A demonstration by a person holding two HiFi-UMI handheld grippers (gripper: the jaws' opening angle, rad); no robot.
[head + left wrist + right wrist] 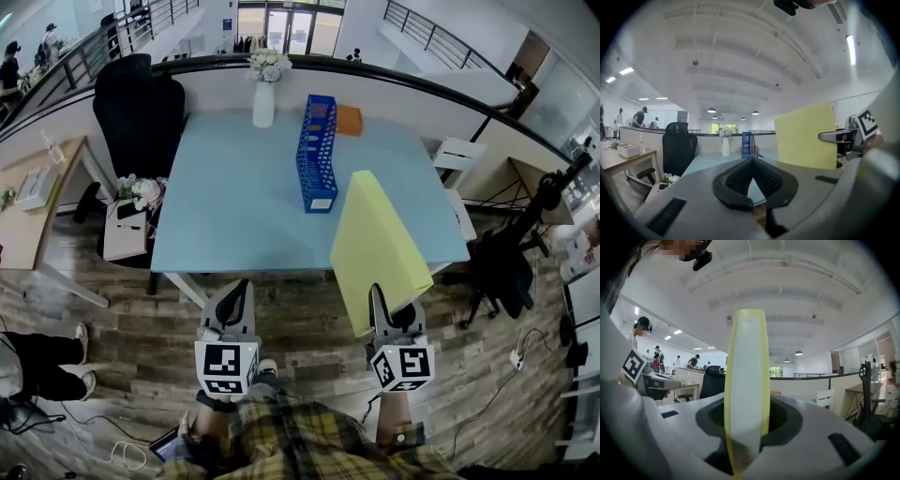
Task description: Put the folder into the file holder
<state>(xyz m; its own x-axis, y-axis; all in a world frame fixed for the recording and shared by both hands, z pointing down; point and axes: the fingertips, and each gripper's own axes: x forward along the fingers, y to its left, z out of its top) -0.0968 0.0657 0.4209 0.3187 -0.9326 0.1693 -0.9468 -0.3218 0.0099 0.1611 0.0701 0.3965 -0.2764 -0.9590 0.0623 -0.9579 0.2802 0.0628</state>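
Observation:
A blue mesh file holder (318, 155) stands upright on the light blue table (234, 206), right of its middle. It shows far off in the left gripper view too, as the file holder (748, 145). My right gripper (378, 292) is shut on the near edge of a yellow folder (380, 248), which stands on edge over the table's front right corner. In the right gripper view the folder (746, 380) rises edge-on between the jaws. My left gripper (240, 286) hangs before the table's front edge, shut with nothing in it; its jaw tips (752, 161) meet.
A white vase of flowers (265, 92) stands at the table's far edge and an orange pad (349, 120) lies behind the holder. A black office chair (141, 112) and a small white cart (127, 230) are at the left, a white chair (459, 155) at the right.

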